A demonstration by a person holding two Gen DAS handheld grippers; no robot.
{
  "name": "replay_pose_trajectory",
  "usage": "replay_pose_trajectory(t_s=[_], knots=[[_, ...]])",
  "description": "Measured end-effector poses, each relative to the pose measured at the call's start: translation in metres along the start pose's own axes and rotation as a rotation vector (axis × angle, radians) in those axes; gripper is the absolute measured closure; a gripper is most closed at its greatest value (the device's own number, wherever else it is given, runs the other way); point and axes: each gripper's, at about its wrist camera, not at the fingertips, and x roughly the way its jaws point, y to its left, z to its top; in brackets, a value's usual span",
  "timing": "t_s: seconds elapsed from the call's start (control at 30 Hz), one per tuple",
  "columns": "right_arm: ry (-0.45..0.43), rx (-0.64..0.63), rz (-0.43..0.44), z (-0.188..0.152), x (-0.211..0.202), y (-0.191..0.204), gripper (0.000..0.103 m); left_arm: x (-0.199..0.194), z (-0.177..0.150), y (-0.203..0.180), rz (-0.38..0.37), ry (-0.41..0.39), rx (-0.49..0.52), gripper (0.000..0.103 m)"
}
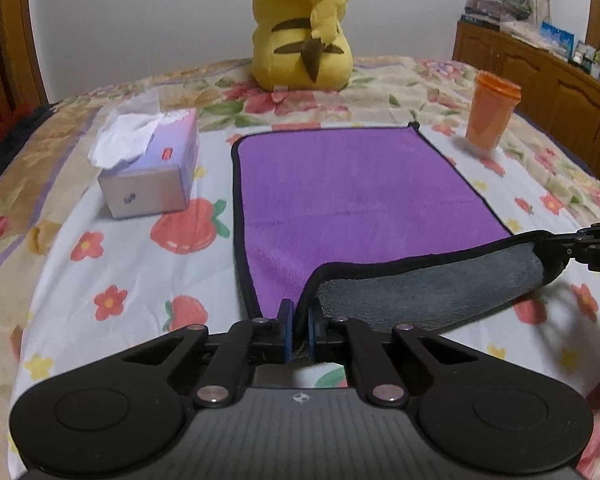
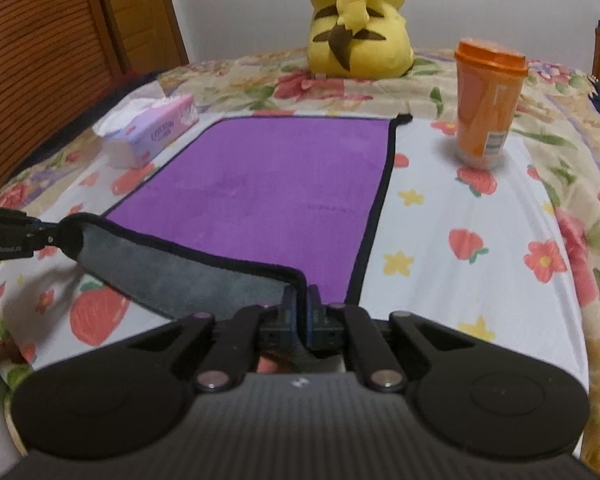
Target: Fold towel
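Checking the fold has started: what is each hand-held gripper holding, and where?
Both hold the purple towel by its near corners: left hand-held gripper the near-left, right hand-held gripper the near-right, lifting that edge so its grey underside shows.

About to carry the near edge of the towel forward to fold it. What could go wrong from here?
1. The towel is pinched only at its two near corners by the left gripper and right gripper; either corner could slip out.
2. The lifted edge sags between them, so the fold may land uneven.
3. The orange cup stands upright beside the far right corner; a wide swing might tip it.
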Motion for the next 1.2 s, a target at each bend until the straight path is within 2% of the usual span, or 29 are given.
replay_pose_trajectory(t_s=[0.33, 0.7, 0.97, 1.2], knots=[[-0.065, -0.013, 0.006, 0.011, -0.005, 0.0, 0.098, -0.013, 0.013, -0.004, -0.01, -0.084, -0.024, 0.094], [-0.09, -0.014, 0.01, 0.022, 0.002, -0.005, 0.098, -0.012, 0.025, -0.008, -0.006, -0.123, -0.01, 0.094], [-0.146, -0.027, 0.014, 0.033, -0.008, -0.002, 0.098, -0.02, 0.04, -0.014, 0.003, -0.178, 0.006, 0.094], [-0.174, -0.03, 0.01, 0.046, -0.003, -0.007, 0.098, -0.011, 0.052, -0.012, 0.008, -0.192, 0.02, 0.094]])
